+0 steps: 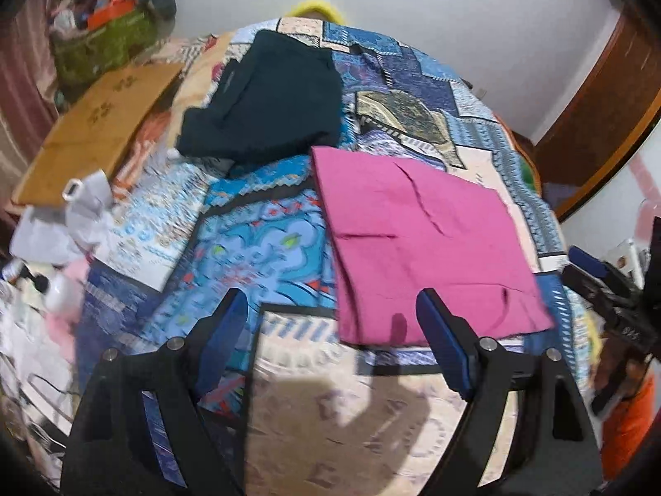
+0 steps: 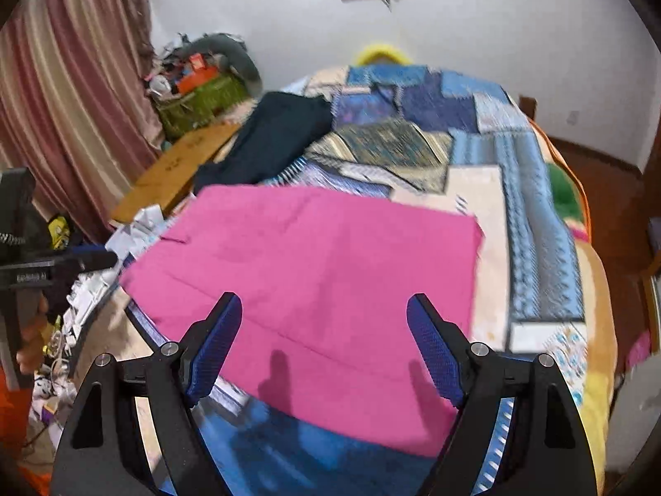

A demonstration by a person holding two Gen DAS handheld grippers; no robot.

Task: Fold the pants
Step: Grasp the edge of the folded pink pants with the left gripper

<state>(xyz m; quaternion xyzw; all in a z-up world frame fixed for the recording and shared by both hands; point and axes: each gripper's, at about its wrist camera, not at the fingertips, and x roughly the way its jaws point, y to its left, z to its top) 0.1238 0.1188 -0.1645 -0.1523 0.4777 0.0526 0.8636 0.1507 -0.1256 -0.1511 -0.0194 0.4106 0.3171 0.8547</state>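
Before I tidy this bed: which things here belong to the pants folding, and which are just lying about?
Job: pink pants; dark pants, folded further back.
Lying about: wooden board; green basket; white papers.

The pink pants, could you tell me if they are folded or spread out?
Folded: the pink pants lie as a flat rectangle, no separate legs showing.

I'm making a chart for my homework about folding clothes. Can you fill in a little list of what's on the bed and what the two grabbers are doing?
Place: bed with a patchwork quilt
Pink pants: folded flat, near edge of quilt
Dark pants: folded, farther back
Left gripper: open, holding nothing
Right gripper: open, above pink pants, holding nothing
Beside bed: wooden board, green basket
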